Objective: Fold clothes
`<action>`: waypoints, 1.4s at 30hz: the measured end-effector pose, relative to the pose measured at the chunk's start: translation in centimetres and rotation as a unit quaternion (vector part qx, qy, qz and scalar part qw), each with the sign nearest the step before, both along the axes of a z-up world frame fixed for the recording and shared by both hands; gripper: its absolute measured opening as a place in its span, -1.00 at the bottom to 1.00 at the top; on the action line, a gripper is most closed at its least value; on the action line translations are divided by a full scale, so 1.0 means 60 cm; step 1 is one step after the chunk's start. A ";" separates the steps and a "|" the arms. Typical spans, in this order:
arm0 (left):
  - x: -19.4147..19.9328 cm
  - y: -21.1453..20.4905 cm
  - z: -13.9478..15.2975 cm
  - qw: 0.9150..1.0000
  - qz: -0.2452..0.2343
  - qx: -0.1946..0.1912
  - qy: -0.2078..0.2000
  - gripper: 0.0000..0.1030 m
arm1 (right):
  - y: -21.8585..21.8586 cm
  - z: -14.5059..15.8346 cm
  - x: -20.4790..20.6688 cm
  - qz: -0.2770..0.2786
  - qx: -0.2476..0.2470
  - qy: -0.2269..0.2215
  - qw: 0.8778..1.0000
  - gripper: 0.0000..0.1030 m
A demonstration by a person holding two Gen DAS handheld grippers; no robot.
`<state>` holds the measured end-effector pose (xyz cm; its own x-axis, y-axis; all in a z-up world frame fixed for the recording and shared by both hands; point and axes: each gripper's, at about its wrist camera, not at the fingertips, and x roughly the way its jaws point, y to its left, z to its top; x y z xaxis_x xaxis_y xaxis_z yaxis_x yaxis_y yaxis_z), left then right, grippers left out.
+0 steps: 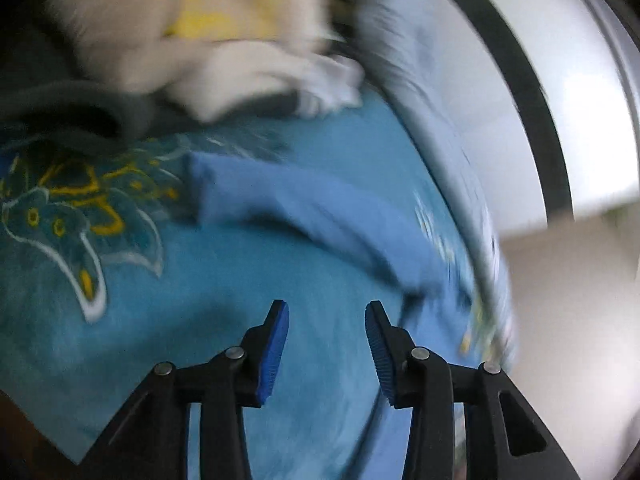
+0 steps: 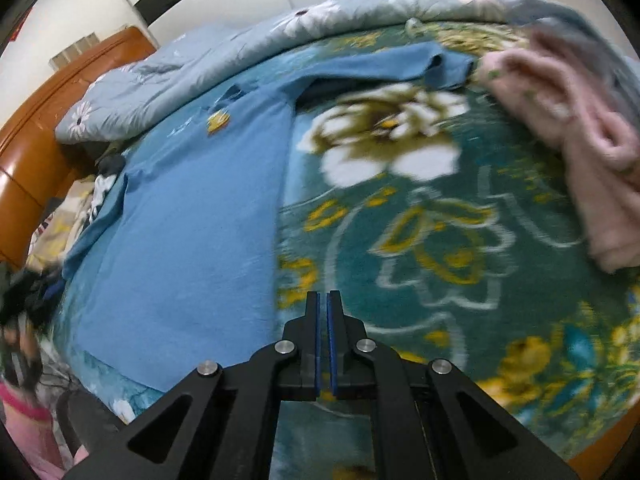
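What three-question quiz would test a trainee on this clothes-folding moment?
1. True or false: the left gripper has its jaws apart with nothing between them.
2. Which garment lies spread flat on the floral blanket? A) a pink one B) the blue T-shirt C) a grey quilt
3. Fill in: the right gripper is ____ and grips no cloth.

Key
1. True; its blue pads stand apart over the blue cloth.
2. B; the pink garment lies bunched at the blanket's right side.
3. Shut.
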<state>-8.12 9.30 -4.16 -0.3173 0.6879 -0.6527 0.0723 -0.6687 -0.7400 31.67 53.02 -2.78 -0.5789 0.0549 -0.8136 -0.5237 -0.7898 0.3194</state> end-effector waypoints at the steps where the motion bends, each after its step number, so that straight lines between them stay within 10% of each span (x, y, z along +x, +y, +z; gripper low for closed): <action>1: -0.017 -0.006 -0.007 1.000 0.019 0.011 -0.017 -0.14 | -0.005 -0.003 -0.009 0.006 0.000 -0.002 1.000 -0.94; 7: -0.086 -0.026 -0.042 0.991 0.098 0.043 -0.080 -0.12 | -0.021 -0.004 -0.043 0.029 0.011 -0.009 0.999 -0.94; 9: -0.093 -0.021 -0.036 0.993 0.099 0.017 -0.057 -0.58 | -0.018 -0.004 -0.046 0.028 0.008 -0.008 1.000 -0.94; 14: -0.107 0.021 0.045 0.993 0.035 -0.041 0.106 -0.89 | -0.018 -0.005 -0.051 0.029 0.007 -0.010 1.000 -0.94; 18: -0.068 0.029 0.118 0.964 -0.008 -0.042 0.263 -0.88 | -0.021 -0.005 -0.054 0.030 0.008 -0.011 0.999 -0.94; 23: -0.094 0.002 -0.015 0.981 -0.007 -0.141 0.135 -0.88 | -0.021 -0.007 -0.051 0.030 0.007 -0.009 0.999 -0.94; 28: -0.084 -0.038 -0.062 0.993 0.022 -0.070 0.087 -0.76 | -0.022 0.004 -0.050 0.033 0.034 -0.018 0.999 -0.94; 34: -0.072 -0.062 -0.045 0.998 0.040 0.006 0.058 0.16 | -0.016 0.010 -0.059 0.031 0.042 -0.012 0.999 -0.94; 42: -0.102 -0.071 -0.050 0.991 0.128 0.022 -0.026 0.19 | -0.030 0.038 -0.151 0.069 0.066 0.028 0.995 -0.67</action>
<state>-14.23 5.02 -7.15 -0.4519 0.6172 -0.6441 0.2732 -0.5916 -0.7585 22.58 51.23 -0.52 -0.6322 0.0770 -0.7710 -0.3924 -0.8898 0.2330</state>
